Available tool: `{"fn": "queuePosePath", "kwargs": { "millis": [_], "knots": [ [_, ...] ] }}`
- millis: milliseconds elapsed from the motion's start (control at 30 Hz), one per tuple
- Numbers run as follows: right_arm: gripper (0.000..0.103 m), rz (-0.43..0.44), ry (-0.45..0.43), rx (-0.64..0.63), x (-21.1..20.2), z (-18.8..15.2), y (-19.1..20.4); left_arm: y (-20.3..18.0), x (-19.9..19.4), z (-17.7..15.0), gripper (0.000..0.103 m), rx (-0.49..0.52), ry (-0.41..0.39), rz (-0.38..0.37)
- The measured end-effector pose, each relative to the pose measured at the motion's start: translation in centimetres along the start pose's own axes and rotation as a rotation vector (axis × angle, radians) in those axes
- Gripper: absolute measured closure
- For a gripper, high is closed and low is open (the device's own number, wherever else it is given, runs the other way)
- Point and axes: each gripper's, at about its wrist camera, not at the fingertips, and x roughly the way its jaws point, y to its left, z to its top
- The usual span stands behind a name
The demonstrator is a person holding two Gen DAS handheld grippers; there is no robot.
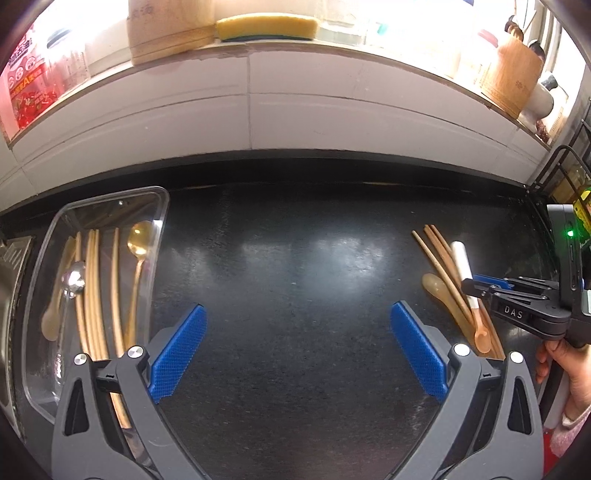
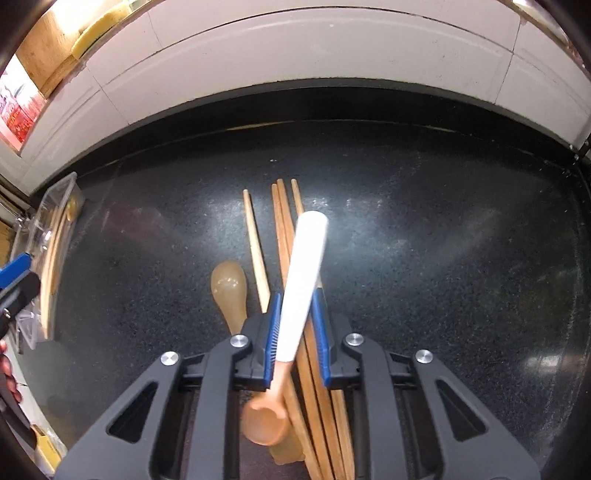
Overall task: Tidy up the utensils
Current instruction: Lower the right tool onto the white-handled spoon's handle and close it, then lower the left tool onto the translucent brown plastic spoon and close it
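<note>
A clear plastic tray (image 1: 157,236) at the left of the black counter holds several wooden chopsticks, a gold spoon (image 1: 138,240), a silver spoon (image 1: 73,282) and a beige spoon. My left gripper (image 1: 297,347) is open and empty over the bare counter. My right gripper (image 2: 295,328) is shut on a white-handled spoon (image 2: 304,273) with a peach bowl, lifted above a pile of wooden chopsticks (image 2: 279,229) and a beige spoon (image 2: 229,291). The right gripper (image 1: 476,291) and that pile (image 1: 437,254) also show in the left wrist view.
A white tiled wall (image 1: 295,110) backs the counter, with a ledge holding a yellow sponge (image 1: 266,26), a wooden holder (image 1: 513,74) and packets. A black wire rack (image 1: 561,166) stands at the far right. The tray edge (image 2: 55,206) shows at the left of the right wrist view.
</note>
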Motion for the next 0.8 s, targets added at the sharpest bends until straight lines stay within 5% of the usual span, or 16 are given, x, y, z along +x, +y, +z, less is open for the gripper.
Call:
{"fn": "queuePosePath", "kwargs": {
  "millis": [433,800],
  "knots": [
    [0.088,0.056,-0.053,0.018,-3.9,-1.0,-6.1,-9.7,2.9,-0.4,0.006,0.003,0.076,-0.061],
    [0.087,0.121,-0.136,0.022,-8.3,-2.8,-10.9,-13.0,6.2,-1.8,0.006,-0.099,0.146,0.067]
  ]
}}
